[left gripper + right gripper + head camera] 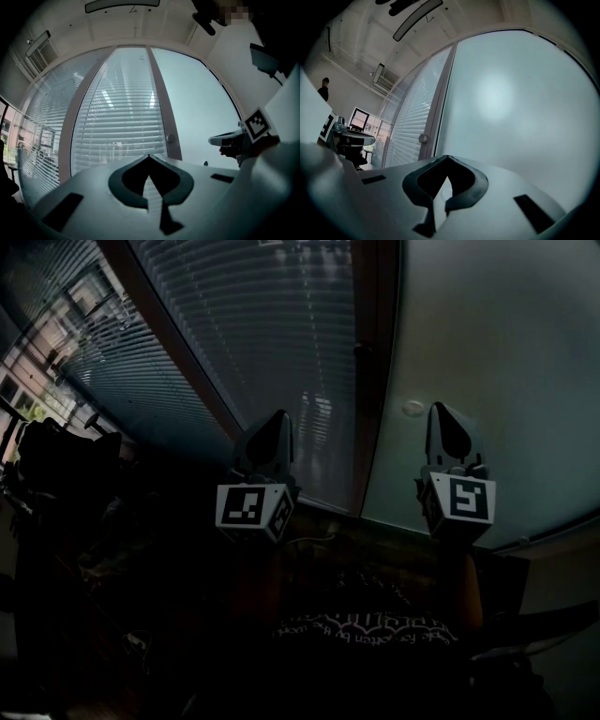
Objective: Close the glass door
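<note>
Both held level toward glass door [272, 334], left tongs [278, 416] pressed together, right tongs [439, 409] pressed together, empty.

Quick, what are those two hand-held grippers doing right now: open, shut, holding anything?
Left grey hand-held gripper: closed, jaws together, holding nothing.
Right grey hand-held gripper: closed, jaws together, holding nothing.

L gripper [277, 420] & R gripper [441, 412] side by side, jaws together, empty.
</note>
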`<state>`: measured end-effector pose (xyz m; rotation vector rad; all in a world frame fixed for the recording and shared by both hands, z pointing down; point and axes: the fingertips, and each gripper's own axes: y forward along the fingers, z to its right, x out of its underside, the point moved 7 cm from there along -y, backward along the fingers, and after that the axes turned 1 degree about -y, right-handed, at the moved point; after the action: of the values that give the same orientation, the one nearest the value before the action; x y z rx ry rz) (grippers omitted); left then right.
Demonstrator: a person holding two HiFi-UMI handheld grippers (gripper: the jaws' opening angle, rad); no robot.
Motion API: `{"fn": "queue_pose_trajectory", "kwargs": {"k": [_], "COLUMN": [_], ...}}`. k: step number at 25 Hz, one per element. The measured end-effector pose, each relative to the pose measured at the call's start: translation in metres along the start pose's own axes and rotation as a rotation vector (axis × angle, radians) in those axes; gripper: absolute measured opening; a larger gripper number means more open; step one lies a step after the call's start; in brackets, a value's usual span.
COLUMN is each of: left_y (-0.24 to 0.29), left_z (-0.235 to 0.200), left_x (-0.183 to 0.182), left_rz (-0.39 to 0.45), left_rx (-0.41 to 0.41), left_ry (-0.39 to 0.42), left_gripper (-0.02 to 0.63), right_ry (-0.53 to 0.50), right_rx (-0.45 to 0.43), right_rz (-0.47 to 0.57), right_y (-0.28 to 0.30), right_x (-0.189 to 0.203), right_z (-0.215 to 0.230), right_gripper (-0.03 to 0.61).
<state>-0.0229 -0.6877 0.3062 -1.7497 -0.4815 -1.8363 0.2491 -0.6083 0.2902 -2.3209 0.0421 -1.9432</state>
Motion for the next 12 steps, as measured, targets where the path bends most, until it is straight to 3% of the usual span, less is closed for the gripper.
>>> {"fn": "queue_pose_trajectory", "kwargs": {"k": [12], "left_y": [0.005], "left_z": [0.0], "left_x": [0.013], "left_rz": [-0.006], "left_rx": [-0.003], "left_ry": [-0.012], "left_gripper": [0.002], "right_ry": [-0.005], "right_rx": [0.007], "right_rz": [-0.008], "right_y": [0.003], "right_x": [0.012], "right_z": [0.003], "right_gripper": [0.002]}}
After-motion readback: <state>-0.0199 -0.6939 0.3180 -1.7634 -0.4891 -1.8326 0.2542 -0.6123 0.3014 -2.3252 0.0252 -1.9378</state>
